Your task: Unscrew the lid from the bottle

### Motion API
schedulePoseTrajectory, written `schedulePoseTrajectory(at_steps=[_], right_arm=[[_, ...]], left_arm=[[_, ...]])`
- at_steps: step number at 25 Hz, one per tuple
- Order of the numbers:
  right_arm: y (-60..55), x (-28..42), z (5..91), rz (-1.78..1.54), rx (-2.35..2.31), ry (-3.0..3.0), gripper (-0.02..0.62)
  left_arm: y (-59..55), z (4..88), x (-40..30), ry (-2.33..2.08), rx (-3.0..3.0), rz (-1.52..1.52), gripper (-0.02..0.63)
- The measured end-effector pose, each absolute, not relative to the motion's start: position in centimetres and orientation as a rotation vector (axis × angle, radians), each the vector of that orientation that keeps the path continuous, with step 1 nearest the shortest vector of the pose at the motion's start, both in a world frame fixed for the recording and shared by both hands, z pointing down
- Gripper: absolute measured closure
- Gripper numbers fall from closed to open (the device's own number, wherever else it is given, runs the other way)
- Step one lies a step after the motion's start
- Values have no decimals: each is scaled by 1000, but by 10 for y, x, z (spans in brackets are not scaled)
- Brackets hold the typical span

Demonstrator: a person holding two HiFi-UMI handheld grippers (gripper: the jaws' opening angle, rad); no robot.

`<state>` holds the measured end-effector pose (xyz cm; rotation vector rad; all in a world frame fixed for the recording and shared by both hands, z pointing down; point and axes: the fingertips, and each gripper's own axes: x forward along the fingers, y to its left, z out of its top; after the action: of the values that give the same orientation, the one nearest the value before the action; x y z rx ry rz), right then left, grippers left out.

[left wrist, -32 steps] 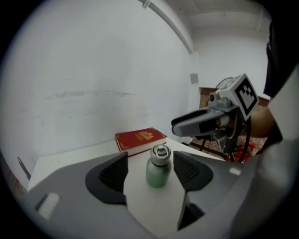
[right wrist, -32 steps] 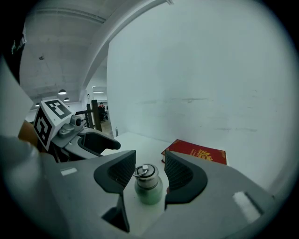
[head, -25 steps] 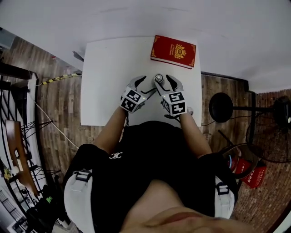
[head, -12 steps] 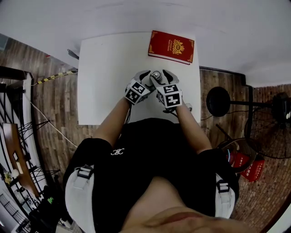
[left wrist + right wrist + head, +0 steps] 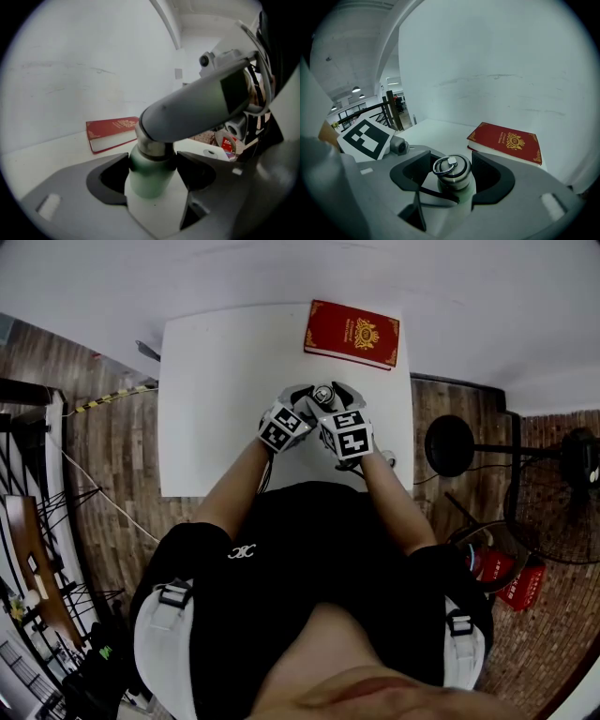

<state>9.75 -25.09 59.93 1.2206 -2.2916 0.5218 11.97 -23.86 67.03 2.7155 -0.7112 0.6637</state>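
Observation:
A pale green bottle (image 5: 149,180) with a steel ring-top lid (image 5: 451,171) stands on the white table (image 5: 216,399). My left gripper (image 5: 152,172) is shut on the bottle's body, a dark pad pressing each side below the neck. My right gripper (image 5: 451,177) sits around the lid. Its jaws have just been opening, and the lid stands between them with a gap showing at the left pad. In the left gripper view, one right-gripper finger (image 5: 197,105) crosses over the bottle top and hides the lid. In the head view both grippers meet at the lid (image 5: 323,393).
A red book (image 5: 352,334) with gold print lies flat at the table's far edge, behind the bottle (image 5: 506,140). The table's right edge is near the right gripper. A round black stand base (image 5: 452,454) is on the wooden floor to the right.
The left gripper has moved right, in from beside the bottle to close around its body. The right gripper has stayed at the lid. Little differs over the last half second.

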Motion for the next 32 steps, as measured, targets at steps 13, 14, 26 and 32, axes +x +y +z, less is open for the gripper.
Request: schedulePoseTrajectory(at_steps=[13, 14, 26, 32], right_arm=[[-249, 98, 611, 433, 1019, -2226, 334], [-248, 97, 611, 420, 971, -2228, 334], [-217, 101, 629, -372, -201, -1846, 334], [-218, 108, 636, -378, -264, -1768, 334]], left_arm=[[-237, 671, 119, -710, 2729, 658, 235], [-237, 672, 119, -704, 2740, 675, 236], [-235, 674, 120, -644, 2776, 728, 245], [-235, 674, 119, -633, 2774, 738, 245]])
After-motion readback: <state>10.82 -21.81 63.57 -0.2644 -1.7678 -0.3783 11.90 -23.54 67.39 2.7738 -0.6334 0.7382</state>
